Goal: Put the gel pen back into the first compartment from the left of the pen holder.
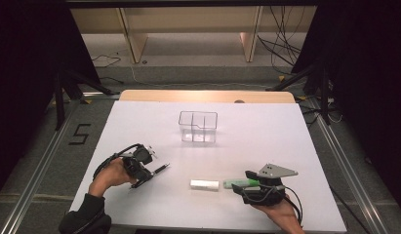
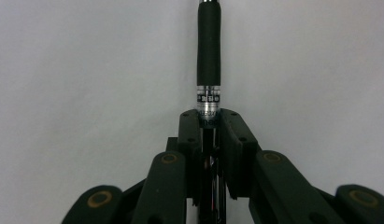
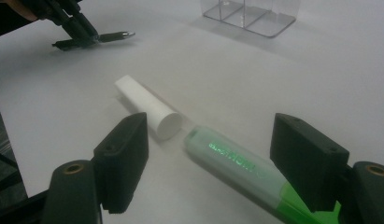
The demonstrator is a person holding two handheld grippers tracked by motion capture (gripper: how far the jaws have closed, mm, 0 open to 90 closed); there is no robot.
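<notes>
Black pen (image 2: 209,51) is clamped in the left tool (image 2: 209,122); right tool (image 3: 210,163) gapes around a green highlighter (image 3: 236,161).

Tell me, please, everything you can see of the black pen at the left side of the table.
The black pen is slim, with a matte black grip sleeve, a silvery metal band with small print below it, and a metal tip. It lies flat on the white table, near its left front corner, pointing toward the middle. The left hand-held gripper is shut on its barrel, pads pressing from both sides just behind the band. The grip and tip stick out beyond the jaws. Nothing else touches it.
</notes>
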